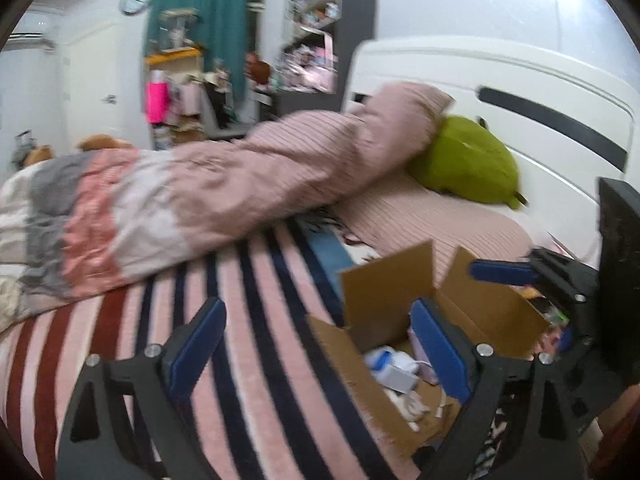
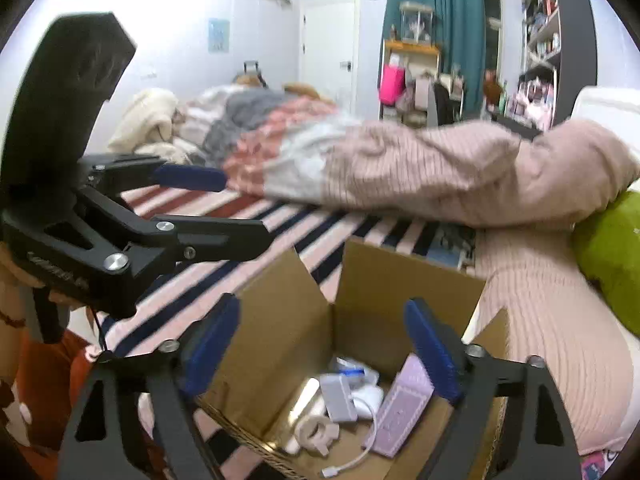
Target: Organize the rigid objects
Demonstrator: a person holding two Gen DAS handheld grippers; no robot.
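Cardboard box (image 2: 372, 280) sits open on the striped blanket (image 2: 224, 268) of the bed, flaps up. In the right wrist view we look down into it: a lilac flat case (image 2: 404, 404) leaning against the near-right side, a small grey block (image 2: 338, 396) beside a white rounded item (image 2: 370, 396), a white cable (image 2: 360, 452) trailing to a plug, a pale ring-shaped piece (image 2: 316, 434) near the front. All lie loose on the box floor; some overlap, and we cannot tell which touch.

Right gripper (image 2: 324, 344) hangs over the box mouth, jaws spread wide, nothing between the blue pads. Left gripper (image 2: 236, 192) shows at that view's left, over the blanket, also spread and empty.

Left wrist view: left gripper (image 1: 316, 344) wide apart, bare blanket between the fingers, one finger over the box (image 1: 388, 284). Only a corner of the contents shows here, white and blurred. This view alone gives the whole green plush (image 1: 468, 160) against the white headboard (image 1: 520, 92); the right gripper (image 1: 532, 304) is at its right edge. Pink duvet (image 1: 280, 160) is bunched behind the box.
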